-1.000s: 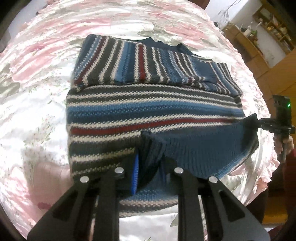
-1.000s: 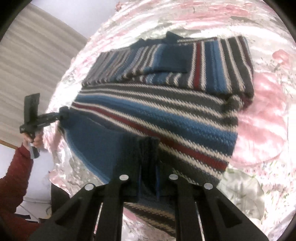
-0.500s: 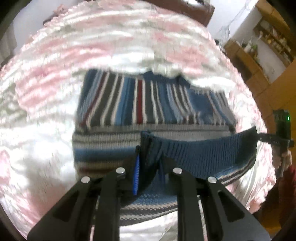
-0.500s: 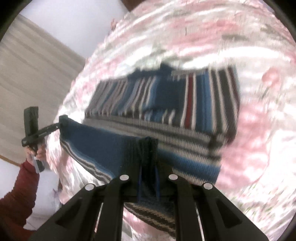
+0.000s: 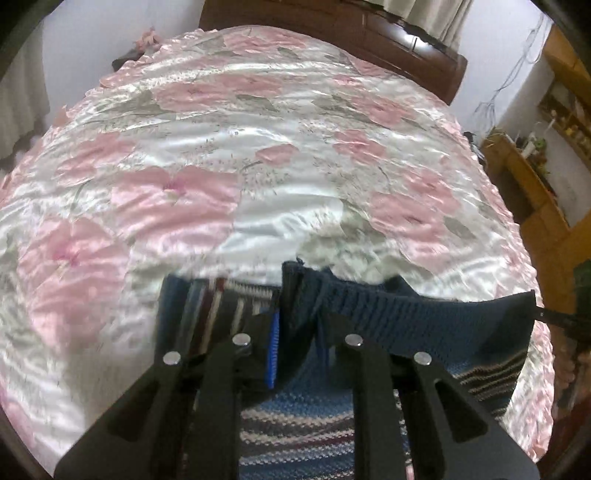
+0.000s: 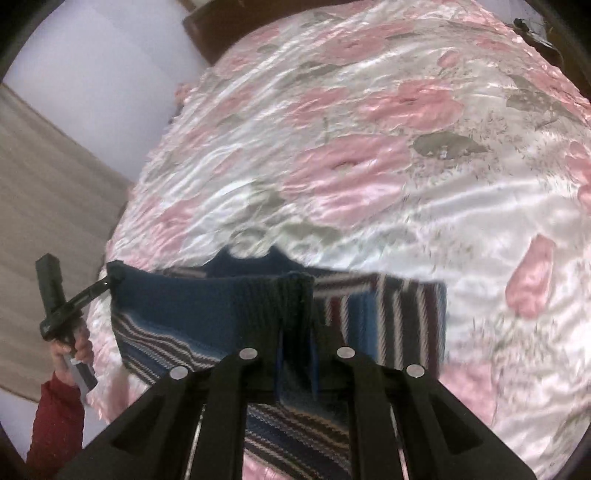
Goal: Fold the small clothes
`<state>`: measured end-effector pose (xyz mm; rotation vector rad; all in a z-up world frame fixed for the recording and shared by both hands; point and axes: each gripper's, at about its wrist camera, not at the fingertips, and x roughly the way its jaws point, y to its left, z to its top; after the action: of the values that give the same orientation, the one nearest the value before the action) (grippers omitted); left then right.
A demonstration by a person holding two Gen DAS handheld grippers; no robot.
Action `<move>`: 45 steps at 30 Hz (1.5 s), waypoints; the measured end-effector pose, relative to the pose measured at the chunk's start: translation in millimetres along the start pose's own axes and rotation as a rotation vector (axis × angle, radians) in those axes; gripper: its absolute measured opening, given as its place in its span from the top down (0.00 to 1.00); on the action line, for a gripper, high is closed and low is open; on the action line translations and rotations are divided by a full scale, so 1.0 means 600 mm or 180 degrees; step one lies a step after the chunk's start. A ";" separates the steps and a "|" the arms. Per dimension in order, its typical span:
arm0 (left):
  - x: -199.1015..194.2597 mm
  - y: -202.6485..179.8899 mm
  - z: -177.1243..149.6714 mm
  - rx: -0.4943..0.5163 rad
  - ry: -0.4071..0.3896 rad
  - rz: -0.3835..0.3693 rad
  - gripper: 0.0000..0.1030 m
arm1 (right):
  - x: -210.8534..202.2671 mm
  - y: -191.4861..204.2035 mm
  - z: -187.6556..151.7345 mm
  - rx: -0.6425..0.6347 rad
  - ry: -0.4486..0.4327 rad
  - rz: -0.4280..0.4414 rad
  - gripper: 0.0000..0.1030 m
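Left wrist view: left gripper (image 5: 295, 332) at 6 o'clock, black fingers clamped on a bunched fold of the striped sweater (image 5: 369, 306), a dark navy ribbed band pinched between them with a strip of blue pad showing on the inner face of one finger. From there, ribbed edge stretched taut toward 3 o'clock, ending at the tip of the right gripper (image 5: 535, 314), only partly in frame at the right edge. Below that raised edge, knit in blue, grey, white and dark red stripes, slightly blurred, hanging down toward 6 o'clock; another striped part visible at 8 o'clock of the fingers. Behind, filling 9 through 2 o'clock, a shiny pink-and-white floral bedspread (image 5: 229, 155), with a dark wooden headboard (image 5: 369, 33) at 12 o'clock and wooden shelving (image 5: 532, 173) at 3 o'clock. Right wrist view: right gripper (image 6: 295, 332) at 6 o'clock, likewise closed on a thick fold of the navy ribbed band. Same edge running toward 9 o'clock to the left gripper (image 6: 114, 273), pinching the sweater's corner, held in a hand (image 6: 72, 347) with a red sleeve (image 6: 55, 421) below it. Striped sweater (image 6: 388, 317) lifted off the bedspread (image 6: 406, 147), striped panel spreading toward 4 o'clock; beige curtain (image 6: 48, 192) at 9 o'clock.
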<state>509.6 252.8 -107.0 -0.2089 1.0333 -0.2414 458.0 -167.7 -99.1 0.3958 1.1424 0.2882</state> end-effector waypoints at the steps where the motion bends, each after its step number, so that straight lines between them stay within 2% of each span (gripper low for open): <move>1: 0.020 0.000 0.005 -0.0015 0.0030 0.0018 0.85 | 0.017 -0.006 0.010 0.0010 0.0020 -0.0054 0.89; 6: 0.110 0.011 -0.003 0.0015 0.0199 0.0238 0.85 | 0.103 -0.031 0.031 0.0003 0.0163 -0.0294 0.89; 10: 0.164 0.034 -0.021 -0.0056 0.0314 0.0358 0.85 | 0.149 -0.055 0.029 0.0092 0.0236 -0.0353 0.89; 13: 0.194 0.044 -0.034 -0.0062 0.0405 0.0487 0.84 | 0.177 -0.075 0.025 0.0171 0.0317 -0.0418 0.89; 17: 0.210 0.053 -0.045 -0.0088 0.0438 0.0556 0.77 | 0.208 -0.094 0.010 0.0263 0.0408 -0.0526 0.86; 19: 0.202 0.049 -0.045 -0.0057 0.0432 0.0597 0.74 | 0.205 -0.095 0.004 0.0274 0.0374 -0.0526 0.84; 20: 0.193 0.048 -0.045 -0.0029 0.0437 0.0641 0.72 | 0.197 -0.094 0.002 0.0290 0.0350 -0.0523 0.75; 21: 0.184 0.047 -0.046 -0.0021 0.0425 0.0663 0.61 | 0.189 -0.093 0.001 0.0291 0.0339 -0.0520 0.69; 22: 0.170 0.047 -0.049 -0.0019 0.0384 0.0676 0.50 | 0.176 -0.090 -0.003 0.0264 0.0317 -0.0515 0.69; 25: 0.116 0.051 -0.063 0.0031 0.0219 0.0820 0.42 | 0.122 -0.075 -0.024 0.0038 0.0219 -0.0588 0.58; 27: 0.077 0.055 -0.085 0.0018 0.0128 0.0824 0.42 | 0.082 -0.071 -0.052 -0.0028 0.0223 -0.0546 0.56; 30: 0.023 0.054 -0.136 -0.0019 0.0117 0.0805 0.42 | 0.038 -0.064 -0.113 -0.0046 0.0282 -0.0310 0.55; 33: -0.008 0.044 -0.191 0.0018 0.0214 0.0769 0.41 | 0.016 -0.057 -0.183 -0.0179 0.0427 -0.0436 0.53; 36: -0.019 0.026 -0.241 0.0021 0.0395 0.0654 0.40 | 0.006 -0.057 -0.238 -0.0204 0.0528 -0.0494 0.53; 40: -0.011 0.012 -0.279 0.0052 0.0514 0.0675 0.40 | 0.002 -0.062 -0.276 -0.0125 0.0561 -0.0445 0.54; 43: -0.002 0.007 -0.286 0.0008 0.0561 0.0644 0.40 | 0.010 -0.063 -0.291 -0.0054 0.0618 -0.0352 0.67; 45: 0.005 0.004 -0.288 0.0027 0.0592 0.0666 0.39 | 0.014 -0.056 -0.295 -0.0123 0.0639 -0.0390 0.83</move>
<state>361.8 244.6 -195.7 -0.0703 1.2290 -0.0761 299.1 -166.1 -184.6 0.2655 1.3503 0.2460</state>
